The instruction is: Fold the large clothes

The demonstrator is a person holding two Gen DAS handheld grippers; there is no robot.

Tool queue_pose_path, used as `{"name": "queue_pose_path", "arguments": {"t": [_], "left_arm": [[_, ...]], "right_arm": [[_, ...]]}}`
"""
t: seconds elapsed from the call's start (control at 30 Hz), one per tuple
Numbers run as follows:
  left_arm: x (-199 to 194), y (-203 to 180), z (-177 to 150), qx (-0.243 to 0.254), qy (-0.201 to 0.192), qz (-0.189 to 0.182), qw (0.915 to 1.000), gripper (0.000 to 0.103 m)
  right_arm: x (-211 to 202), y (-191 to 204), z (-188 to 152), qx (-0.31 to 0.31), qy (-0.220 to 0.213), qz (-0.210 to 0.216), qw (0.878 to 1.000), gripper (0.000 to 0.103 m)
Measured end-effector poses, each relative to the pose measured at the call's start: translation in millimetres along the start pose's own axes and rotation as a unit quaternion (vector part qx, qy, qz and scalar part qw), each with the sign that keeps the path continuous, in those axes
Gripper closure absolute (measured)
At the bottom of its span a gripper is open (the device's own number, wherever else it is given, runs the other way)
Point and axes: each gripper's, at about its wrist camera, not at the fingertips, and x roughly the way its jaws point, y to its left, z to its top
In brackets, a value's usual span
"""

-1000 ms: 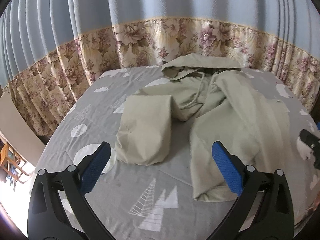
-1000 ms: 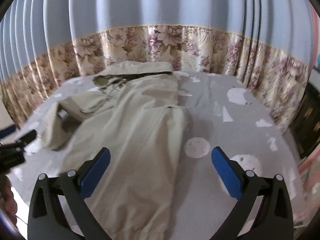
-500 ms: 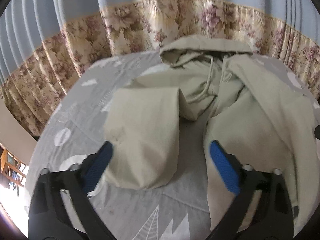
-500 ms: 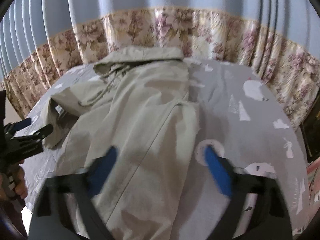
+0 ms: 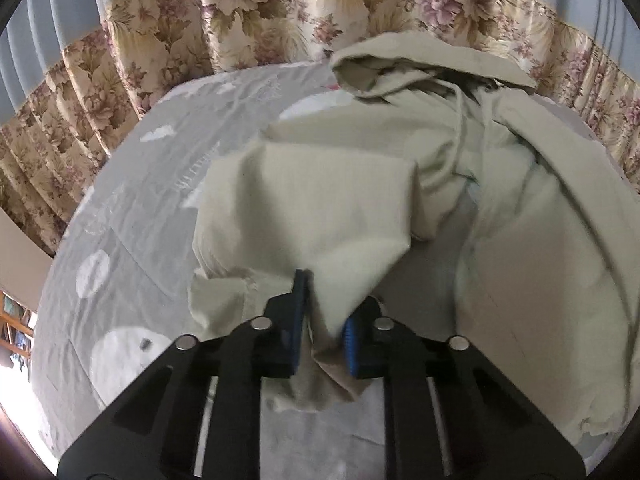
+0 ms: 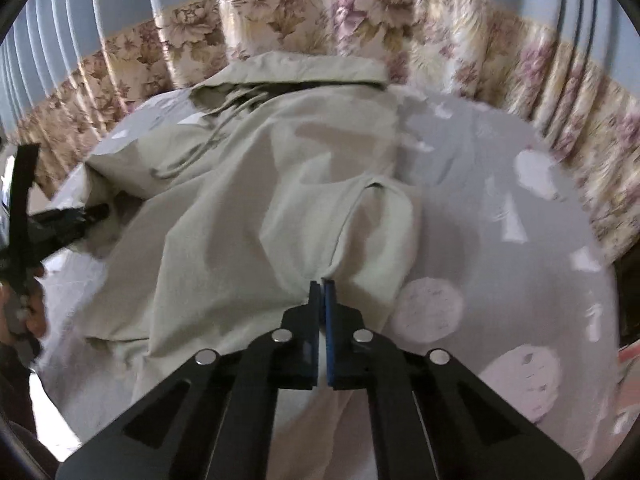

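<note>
A large beige hooded jacket [image 5: 312, 208] lies spread on the bed, hood [image 5: 420, 56] at the far end. My left gripper [image 5: 320, 304] has its jaws closing, and the blue pads pinch a bunched near edge of the jacket's folded left part. In the right wrist view the jacket [image 6: 248, 208] fills the middle. My right gripper [image 6: 322, 284] has its jaws closing to a thin slit, with a fold of the jacket's right side nipped at the tips. The left gripper [image 6: 68, 220] shows at the left edge of that view, held by a hand [image 6: 28, 312].
The bed has a grey sheet [image 5: 140, 200] with white circles and triangles, also seen bare to the right of the jacket [image 6: 500, 200]. Floral and blue curtains [image 5: 160, 40] hang close behind the bed. A drawcord [image 5: 460, 120] trails from the hood.
Both grippers moved forward and down onto the jacket and went from wide open to shut on its fabric. The fabric has bunched up at each pair of pads.
</note>
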Motion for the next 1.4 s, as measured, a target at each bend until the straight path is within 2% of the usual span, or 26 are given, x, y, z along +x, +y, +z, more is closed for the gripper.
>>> {"name": "queue_pose_path", "arguments": {"t": [0.1, 0.13, 0.17, 0.2, 0.33, 0.4, 0.5, 0.53, 0.6, 0.67, 0.7, 0.8, 0.9, 0.93, 1.0, 1.03, 1.1, 1.13, 1.17, 1.2, 1.23, 1.27, 1.3, 1.33, 1.37, 1.4], "left_arm": [[6, 20, 16, -0.003, -0.003, 0.052, 0.9987, 0.100], [9, 29, 22, -0.008, -0.003, 0.065, 0.9978, 0.100], [12, 38, 29, -0.012, -0.003, 0.077, 0.9969, 0.100], [16, 49, 36, -0.015, -0.004, 0.093, 0.9956, 0.100], [32, 98, 73, -0.029, -0.009, 0.155, 0.9875, 0.100], [31, 115, 86, -0.040, -0.016, 0.169, 0.9847, 0.099], [20, 142, 110, -0.062, -0.038, 0.193, 0.9784, 0.099], [17, 149, 116, -0.062, -0.046, 0.210, 0.9745, 0.099], [12, 165, 127, -0.072, -0.052, 0.216, 0.9724, 0.098], [6, 184, 137, -0.087, -0.057, 0.219, 0.9702, 0.098], [4, 194, 141, -0.088, -0.060, 0.237, 0.9656, 0.098], [10, 224, 153, -0.089, -0.051, 0.274, 0.9563, 0.098], [24, 242, 168, -0.080, -0.034, 0.283, 0.9551, 0.098], [33, 241, 174, -0.062, -0.027, 0.295, 0.9532, 0.098], [50, 230, 181, -0.017, -0.020, 0.335, 0.9417, 0.098], [54, 230, 181, -0.013, -0.016, 0.339, 0.9404, 0.098], [67, 230, 173, -0.017, 0.006, 0.326, 0.9452, 0.098], [70, 230, 167, -0.024, 0.014, 0.315, 0.9488, 0.098], [69, 228, 159, -0.029, 0.018, 0.307, 0.9513, 0.094], [66, 224, 148, -0.031, 0.025, 0.297, 0.9539, 0.093], [63, 220, 139, -0.029, 0.024, 0.294, 0.9550, 0.091], [58, 215, 129, -0.026, 0.023, 0.293, 0.9553, 0.074], [51, 210, 117, -0.026, 0.020, 0.290, 0.9563, 0.046], [42, 204, 106, -0.028, 0.013, 0.281, 0.9593, 0.034], [32, 197, 95, -0.035, 0.001, 0.267, 0.9631, 0.023], [20, 190, 84, -0.042, -0.008, 0.247, 0.9680, 0.023]], "right_arm": [[-4, -21, 10, -0.029, -0.006, -0.085, 0.996, 0.102], [-4, -42, 19, -0.038, -0.007, -0.139, 0.990, 0.102], [-5, -55, 25, -0.040, -0.011, -0.166, 0.985, 0.102], [-3, -79, 36, -0.044, -0.013, -0.209, 0.977, 0.102], [12, -147, 82, -0.057, -0.017, -0.305, 0.950, 0.102], [18, -169, 102, -0.059, -0.023, -0.339, 0.939, 0.102], [22, -208, 138, -0.054, -0.044, -0.407, 0.911, 0.102], [22, -218, 146, -0.051, -0.047, -0.419, 0.906, 0.102], [23, -243, 163, -0.046, -0.047, -0.449, 0.891, 0.102], [26, -262, 171, -0.043, -0.040, -0.467, 0.883, 0.102], [32, -273, 173, -0.041, -0.033, -0.475, 0.878, 0.102], [62, -296, 175, -0.049, 0.004, -0.490, 0.870, 0.102], [86, -310, 175, -0.051, 0.016, -0.498, 0.865, 0.102], [97, -311, 179, -0.055, 0.021, -0.500, 0.864, 0.102], [112, -306, 182, -0.062, 0.029, -0.499, 0.864, 0.102], [117, -304, 183, -0.054, 0.032, -0.491, 0.869, 0.102], [117, -304, 184, -0.035, 0.033, -0.484, 0.874, 0.102], [117, -304, 179, -0.024, 0.045, -0.472, 0.880, 0.101], [116, -307, 176, -0.007, 0.057, -0.437, 0.898, 0.101], [113, -307, 170, 0.010, 0.061, -0.405, 0.912, 0.095], [106, -308, 163, 0.034, 0.065, -0.367, 0.927, 0.071], [100, -306, 158, 0.043, 0.058, -0.350, 0.934, 0.051], [86, -301, 148, 0.055, 0.045, -0.321, 0.944, 0.025], [76, -295, 141, 0.058, 0.029, -0.308, 0.949, 0.024], [52, -279, 124, 0.067, 0.006, -0.274, 0.959, 0.024], [52, -279, 124, 0.067, 0.006, -0.274, 0.959, 0.024]]}}
